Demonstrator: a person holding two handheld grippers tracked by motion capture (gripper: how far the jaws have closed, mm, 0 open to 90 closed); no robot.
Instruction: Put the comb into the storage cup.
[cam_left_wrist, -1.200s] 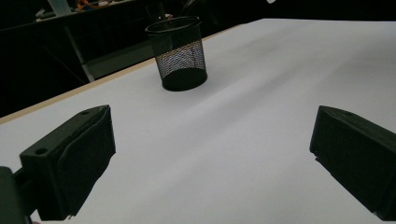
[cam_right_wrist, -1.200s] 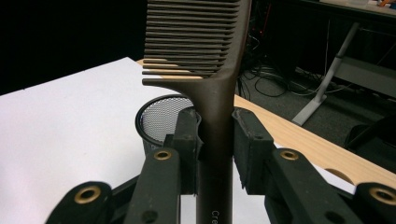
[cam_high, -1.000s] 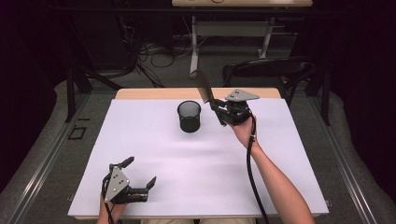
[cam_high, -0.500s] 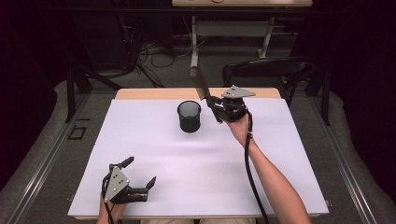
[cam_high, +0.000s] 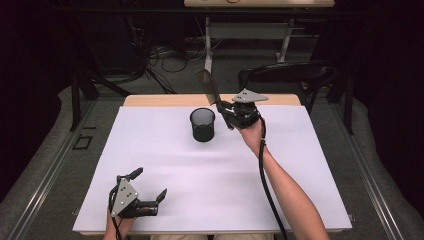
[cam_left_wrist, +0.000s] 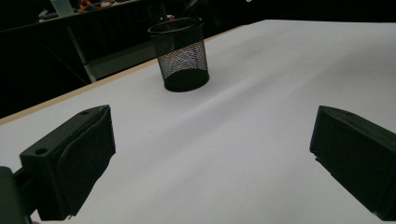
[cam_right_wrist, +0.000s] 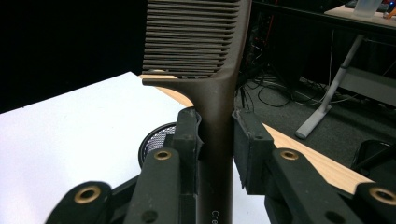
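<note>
A dark brown comb (cam_high: 208, 85) stands nearly upright, teeth end up, with my right gripper (cam_high: 223, 108) shut on its handle. In the right gripper view the pads press both sides of the comb handle (cam_right_wrist: 217, 116) and the teeth rise to the top. A black mesh cup (cam_high: 203, 125) stands on the white sheet just left of and below that gripper; its rim shows behind the jaws as the mesh cup (cam_right_wrist: 156, 136). My left gripper (cam_high: 149, 183) rests open at the table's near left, holding nothing. In its own view the left gripper (cam_left_wrist: 212, 154) faces the cup (cam_left_wrist: 180, 53).
A white sheet (cam_high: 225, 170) covers the table, with a strip of wooden edge (cam_high: 165, 100) at the far side. A dark chair (cam_high: 287, 75) stands behind the table on the right. Cables and desk legs lie on the floor beyond.
The right gripper has shifted slightly left and away with the comb in its grip. The left gripper has stayed where it was.
</note>
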